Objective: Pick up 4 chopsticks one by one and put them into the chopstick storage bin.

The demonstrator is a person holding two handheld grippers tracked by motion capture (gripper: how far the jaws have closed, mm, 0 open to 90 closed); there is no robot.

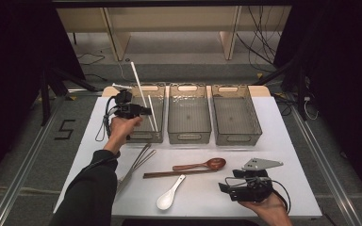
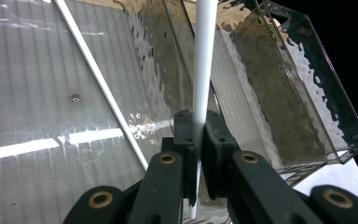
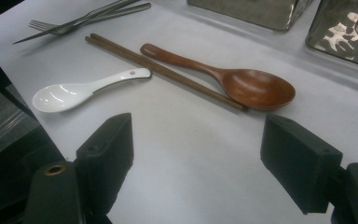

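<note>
the left gripper (image 1: 146,111) hangs over the leftmost of three clear bins (image 1: 147,113) at the far side of the table (image 1: 283,155), its fingers clamped tight on a white chopstick (image 2: 202,74). in the left gripper view the stick is a smooth, plain white rod, round in section, rising straight up from between the two black pads; a short end pokes out below them, and it looks slightly tapered there, though the blur makes that hard to be sure of. in the high view this chopstick (image 1: 139,87) stands steeply, leaning a little, with its top well above the bin's rim and its lower part inside the bin. a second white chopstick (image 1: 152,113) of the same thin, pale look lies slanted inside that bin, near the held one; whether the two touch cannot be told. the bin is smoky, see-through plastic with rippled walls and a ribbed floor.

the right gripper (image 1: 227,186) rests low at the near right of the table, held in a hand, its fingers standing wide apart with nothing between them. ahead of it on the white table lie a brown wooden spoon (image 3: 242,81), a pair of dark wooden chopsticks (image 3: 163,70) just beside it, a white ceramic spoon (image 3: 81,91), and metal cutlery (image 3: 81,18) farther off.
</note>
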